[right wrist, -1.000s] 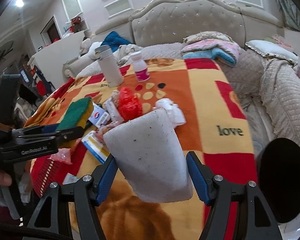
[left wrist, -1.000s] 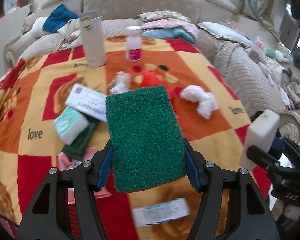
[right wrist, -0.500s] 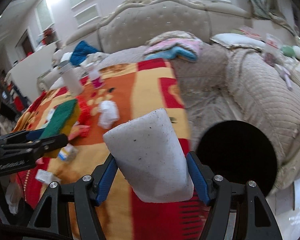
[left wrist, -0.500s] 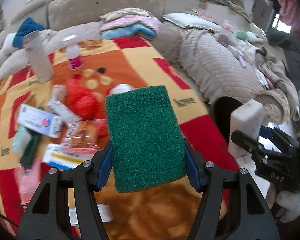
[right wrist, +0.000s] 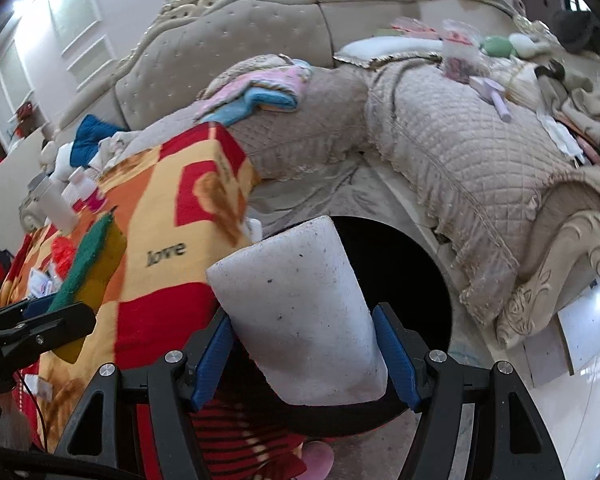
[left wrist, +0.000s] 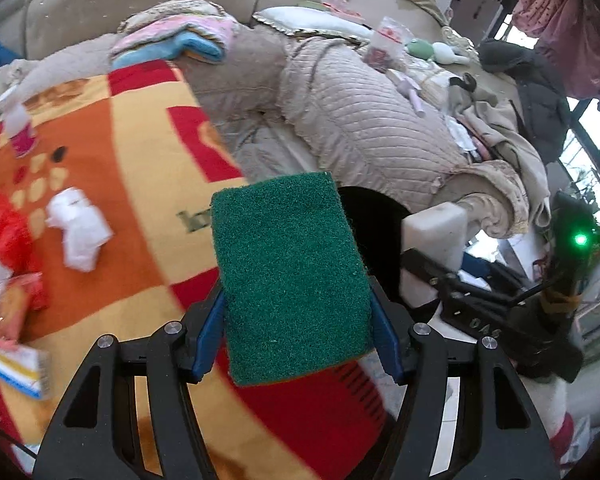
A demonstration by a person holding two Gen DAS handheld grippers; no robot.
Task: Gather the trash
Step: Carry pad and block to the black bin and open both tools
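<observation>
L tool grips green scouring pad over edge of patterned blanket w/ crumpled tissue on it, R tool grips white foam block above black bin opening, beside beige sofa.

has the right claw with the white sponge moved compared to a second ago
Yes. The right claw and white sponge swung right, off the patterned blanket to the black bin by the sofa.
</observation>
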